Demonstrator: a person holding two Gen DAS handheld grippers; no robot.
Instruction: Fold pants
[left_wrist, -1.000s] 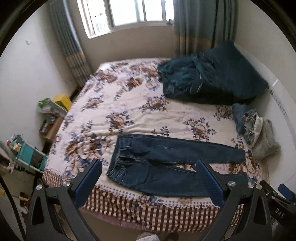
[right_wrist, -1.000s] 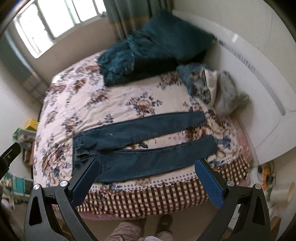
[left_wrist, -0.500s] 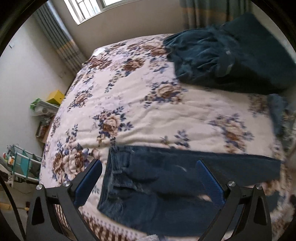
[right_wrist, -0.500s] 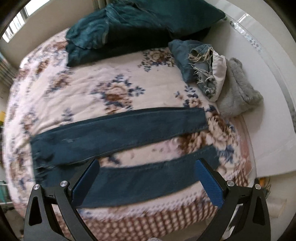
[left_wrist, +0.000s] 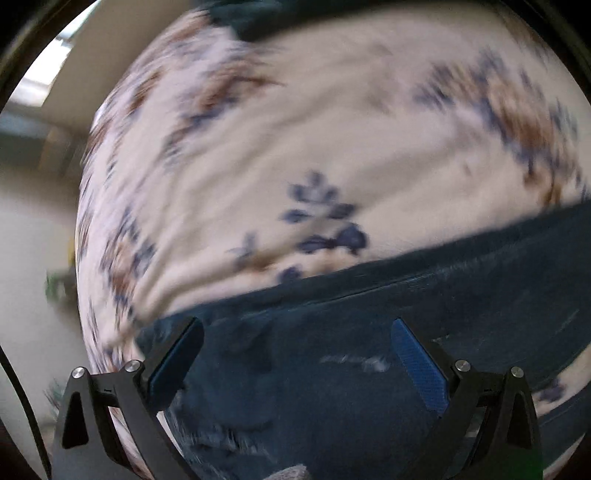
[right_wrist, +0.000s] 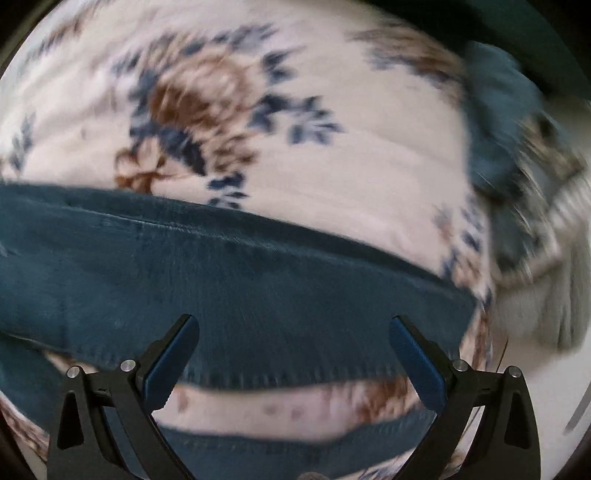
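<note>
Dark blue jeans (left_wrist: 332, 350) lie flat on the floral bedspread (left_wrist: 295, 147). My left gripper (left_wrist: 295, 354) is open and empty, close above the waist end of the jeans. In the right wrist view the far leg (right_wrist: 240, 280) runs across the frame, with the near leg (right_wrist: 277, 450) below it. My right gripper (right_wrist: 291, 354) is open and empty, close above the far leg near its cuff. Both views are blurred by motion.
A small heap of light denim and grey fluffy cloth (right_wrist: 517, 166) lies at the right, beyond the cuff. A dark teal blanket (left_wrist: 251, 18) shows at the far edge. The bed's left edge (left_wrist: 85, 295) drops to the floor.
Both grippers have dropped down and forward, from well above the bed to just over the jeans. Both have stayed open.
</note>
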